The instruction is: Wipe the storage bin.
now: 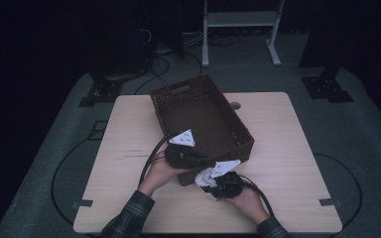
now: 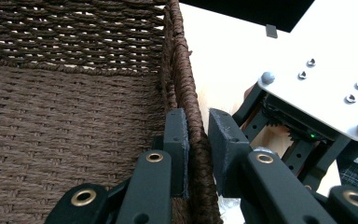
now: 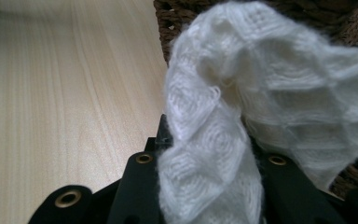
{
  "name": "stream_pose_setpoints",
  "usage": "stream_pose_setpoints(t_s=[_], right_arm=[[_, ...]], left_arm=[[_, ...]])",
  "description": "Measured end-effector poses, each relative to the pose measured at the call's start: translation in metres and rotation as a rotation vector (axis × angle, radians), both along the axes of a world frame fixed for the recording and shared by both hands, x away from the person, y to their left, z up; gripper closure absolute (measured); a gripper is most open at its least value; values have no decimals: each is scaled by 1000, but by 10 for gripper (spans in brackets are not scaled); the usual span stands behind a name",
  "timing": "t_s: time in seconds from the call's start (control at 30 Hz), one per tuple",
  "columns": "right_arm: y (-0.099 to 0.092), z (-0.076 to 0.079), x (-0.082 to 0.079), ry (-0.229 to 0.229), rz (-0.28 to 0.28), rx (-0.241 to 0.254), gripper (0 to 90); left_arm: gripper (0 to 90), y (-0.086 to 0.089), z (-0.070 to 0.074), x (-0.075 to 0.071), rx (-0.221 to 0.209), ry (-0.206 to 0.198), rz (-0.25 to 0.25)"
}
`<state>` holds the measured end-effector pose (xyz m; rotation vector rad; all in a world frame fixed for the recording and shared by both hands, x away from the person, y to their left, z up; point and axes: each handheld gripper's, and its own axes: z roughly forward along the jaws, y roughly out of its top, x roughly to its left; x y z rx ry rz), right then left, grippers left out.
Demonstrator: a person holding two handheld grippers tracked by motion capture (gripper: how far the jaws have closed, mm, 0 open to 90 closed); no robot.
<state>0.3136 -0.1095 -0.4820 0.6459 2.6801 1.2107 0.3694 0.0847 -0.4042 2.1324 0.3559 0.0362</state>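
A brown wicker basket [image 1: 181, 85] stands in the middle of the pale wooden table [image 1: 287, 129]. My left gripper [image 1: 206, 161] is shut on the basket's near wall. In the left gripper view its pads [image 2: 177, 140] sit on both sides of the woven rim [image 2: 182, 60]. My right gripper [image 1: 209, 184] hovers just in front of that wall, shut on a bunched white knitted cloth [image 1: 202, 176]. In the right gripper view the cloth [image 3: 261, 93] bulges up from between the jaws and hides the fingertips [image 3: 209, 154], with the basket's weave [image 3: 182, 14] right behind it.
The right gripper's grey plate [image 2: 326, 79] sits close beside the left jaws. Bare table top [image 3: 65, 93] lies to the left of the cloth. A white metal frame [image 1: 238, 20] and cables stand on the floor beyond the table.
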Motion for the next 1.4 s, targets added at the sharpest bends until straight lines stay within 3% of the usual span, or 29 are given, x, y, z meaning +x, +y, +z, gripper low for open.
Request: stream_pose_setpoints(t_s=[0.17, 0.37, 0.67, 0.97, 1.4], right_arm=[[3, 11, -8, -36, 21, 33, 697], [10, 30, -20, -84, 60, 120, 697], [22, 39, -25, -90, 101, 168, 697], [33, 26, -16, -64, 107, 153, 701], [28, 1, -5, 0, 74, 56, 701]], left_arm=[[768, 1, 0, 0, 4, -2, -5], [768, 1, 0, 1, 9, -5, -10], [768, 1, 0, 1, 8, -1, -8], [768, 1, 0, 1, 10, -1, -8], [768, 1, 0, 1, 7, 2, -7]])
